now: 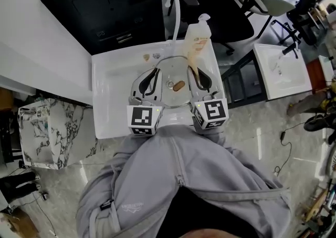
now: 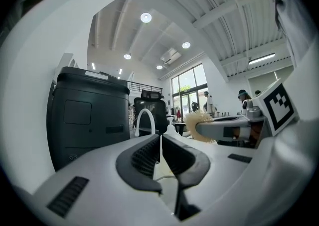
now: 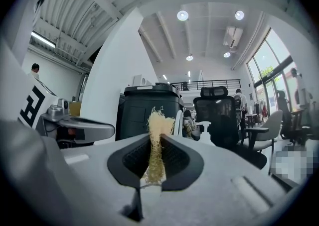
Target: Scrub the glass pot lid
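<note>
Item one, glass pot lid (image 1: 169, 95): it sits at the centre of the head view, over the white sink basin (image 1: 113, 100), with its brown knob (image 1: 178, 85) near its middle and one of your grippers on either side of it. Item two, your left gripper (image 1: 154, 74): it stands at the lid's left edge. In the left gripper view its jaws are all but together, with only a thin pale edge between the pads, which looks to be the lid's rim. Item three, your right gripper (image 1: 195, 72): it is at the lid's right side, level with the left one. In the right gripper view its jaws are clamped on a yellowish fibrous scrubber (image 3: 158, 138), whose frayed tuft sticks out beyond the jaw tips. In the head view you cannot tell whether the scrubber touches the glass. Item four, surroundings: a white faucet (image 1: 175, 11) and a soap bottle (image 1: 198, 32) stand just above the lid, at the top edge of the basin. A black cabinet (image 1: 105, 6) fills the upper left of the frame. A marble-patterned box (image 1: 44, 132) is on the floor at lower left, well apart from the basin. A second sink (image 1: 281, 69) is at the right.
</note>
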`<action>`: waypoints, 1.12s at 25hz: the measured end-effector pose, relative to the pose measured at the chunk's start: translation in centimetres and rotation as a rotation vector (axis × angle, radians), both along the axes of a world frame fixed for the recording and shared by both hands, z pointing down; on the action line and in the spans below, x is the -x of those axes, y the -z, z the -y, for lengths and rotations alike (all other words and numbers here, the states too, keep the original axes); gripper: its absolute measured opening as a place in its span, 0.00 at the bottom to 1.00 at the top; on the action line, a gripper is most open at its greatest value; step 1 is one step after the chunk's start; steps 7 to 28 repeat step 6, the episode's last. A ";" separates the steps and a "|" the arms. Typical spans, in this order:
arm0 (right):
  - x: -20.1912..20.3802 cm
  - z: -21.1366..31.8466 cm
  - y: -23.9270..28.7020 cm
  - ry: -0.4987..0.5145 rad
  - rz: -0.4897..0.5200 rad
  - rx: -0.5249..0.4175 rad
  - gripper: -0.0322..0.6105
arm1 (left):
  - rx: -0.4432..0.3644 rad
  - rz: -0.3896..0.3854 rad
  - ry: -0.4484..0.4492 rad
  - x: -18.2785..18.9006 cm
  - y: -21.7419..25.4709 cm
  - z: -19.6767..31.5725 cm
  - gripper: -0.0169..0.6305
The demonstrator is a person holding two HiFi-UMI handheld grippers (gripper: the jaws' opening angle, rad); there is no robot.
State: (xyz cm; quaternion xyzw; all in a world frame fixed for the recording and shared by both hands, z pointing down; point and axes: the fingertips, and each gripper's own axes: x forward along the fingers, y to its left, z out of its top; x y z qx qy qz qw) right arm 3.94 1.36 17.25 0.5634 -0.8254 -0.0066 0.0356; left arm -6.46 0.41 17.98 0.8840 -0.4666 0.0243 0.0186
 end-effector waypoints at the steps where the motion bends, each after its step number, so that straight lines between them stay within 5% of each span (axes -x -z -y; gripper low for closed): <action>1: 0.2 0.0 -0.2 -0.001 -0.001 0.005 0.11 | 0.000 -0.003 -0.003 0.2 -0.2 0.1 0.06; 28: 0.8 0.5 -0.8 -0.006 -0.010 0.020 0.11 | -0.011 0.004 -0.021 0.7 -0.2 1.0 0.06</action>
